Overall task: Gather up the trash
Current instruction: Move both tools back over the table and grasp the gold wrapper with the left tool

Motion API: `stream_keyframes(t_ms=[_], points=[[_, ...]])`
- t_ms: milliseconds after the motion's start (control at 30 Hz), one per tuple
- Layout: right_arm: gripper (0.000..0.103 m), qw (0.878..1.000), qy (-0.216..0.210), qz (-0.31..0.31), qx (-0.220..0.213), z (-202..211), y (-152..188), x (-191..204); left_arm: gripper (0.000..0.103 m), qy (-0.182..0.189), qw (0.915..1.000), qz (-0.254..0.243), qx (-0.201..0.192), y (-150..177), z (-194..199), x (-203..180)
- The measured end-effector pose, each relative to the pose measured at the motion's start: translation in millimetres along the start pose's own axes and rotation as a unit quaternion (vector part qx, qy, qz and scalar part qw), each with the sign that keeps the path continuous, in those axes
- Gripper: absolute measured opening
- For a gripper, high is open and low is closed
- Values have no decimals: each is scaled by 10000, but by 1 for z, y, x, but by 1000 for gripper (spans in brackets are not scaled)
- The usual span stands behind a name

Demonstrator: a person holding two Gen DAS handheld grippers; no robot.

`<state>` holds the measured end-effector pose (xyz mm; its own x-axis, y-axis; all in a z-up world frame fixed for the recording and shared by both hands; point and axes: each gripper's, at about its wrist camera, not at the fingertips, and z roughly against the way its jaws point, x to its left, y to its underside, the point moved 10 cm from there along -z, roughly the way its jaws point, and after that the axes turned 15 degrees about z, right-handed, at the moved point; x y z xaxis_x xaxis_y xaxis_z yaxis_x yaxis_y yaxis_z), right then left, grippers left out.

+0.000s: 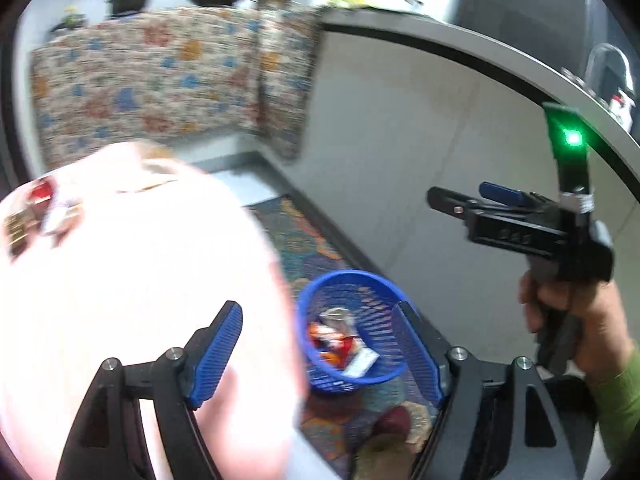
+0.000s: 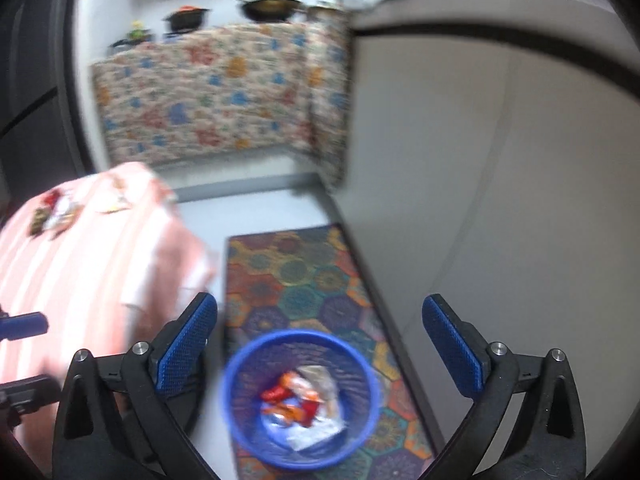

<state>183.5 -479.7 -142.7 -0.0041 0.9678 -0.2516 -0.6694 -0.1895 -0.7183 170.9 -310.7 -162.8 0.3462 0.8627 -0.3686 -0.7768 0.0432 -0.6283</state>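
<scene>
While both tools hang above the floor, the scene reads from the left like this. A pink striped cloth [image 2: 92, 264] covers a worktop at the left, and on its far end lie a few wrappers [image 2: 54, 210], red, white and dark ones bunched together with a paler scrap [image 2: 114, 202] just beside them; blur keeps me from counting them exactly. The left tool [image 1: 320, 356] has its two blue-padded fingers [image 1: 218, 354] spread apart, released, with nothing between them. Seen through that gap, one blue mesh basket [image 1: 348, 332] stands on the floor, on one patterned mat [image 2: 304, 276] of coloured hexagons that runs along the foot of a pale wall. Inside the basket lies the collected trash [image 2: 304, 404]: several red and orange wrappers mixed with clear and white plastic, too tangled to count.

The right tool [image 2: 320, 356] is also released, its two fingers [image 2: 452, 350] standing wide with the basket below and between them and nothing in its grip. In the left wrist view that same tool [image 1: 456, 204] appears at the right edge, held by one hand [image 1: 560, 308] in a green sleeve, with one green light glowing on its upper part.

Farther back, a flowered cloth [image 2: 208, 92] drapes over a counter, and on top sit two dark pans [image 2: 272, 8] and one smaller steel pot [image 1: 274, 0].
</scene>
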Motion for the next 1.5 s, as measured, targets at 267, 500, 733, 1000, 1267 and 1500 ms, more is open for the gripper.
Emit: stream_keyframes(t_ms=[267, 500, 733, 1000, 1267, 1500], points=[[102, 9900, -1329, 400, 259, -34, -28, 162, 79, -1506, 9819, 1140, 155, -2, 36, 175], [102, 9722, -1922, 1203, 592, -72, -28, 289, 79, -2240, 9603, 1657, 129, -5, 39, 269], [102, 9648, -1897, 1724, 579, -82, -16, 327, 79, -2358, 9600, 1506, 91, -12, 41, 291], [102, 9660, -1916, 1644, 561, -80, -17, 332, 79, -1912, 9601, 1996, -423, -110, 34, 325], [103, 9656, -1956, 1612, 580, -82, -18, 333, 78, -2104, 9543, 2120, -100, -153, -23, 368], [103, 9658, -1957, 1604, 572, -82, -18, 334, 29, -1852, 9610, 2051, 67, -149, -32, 371]])
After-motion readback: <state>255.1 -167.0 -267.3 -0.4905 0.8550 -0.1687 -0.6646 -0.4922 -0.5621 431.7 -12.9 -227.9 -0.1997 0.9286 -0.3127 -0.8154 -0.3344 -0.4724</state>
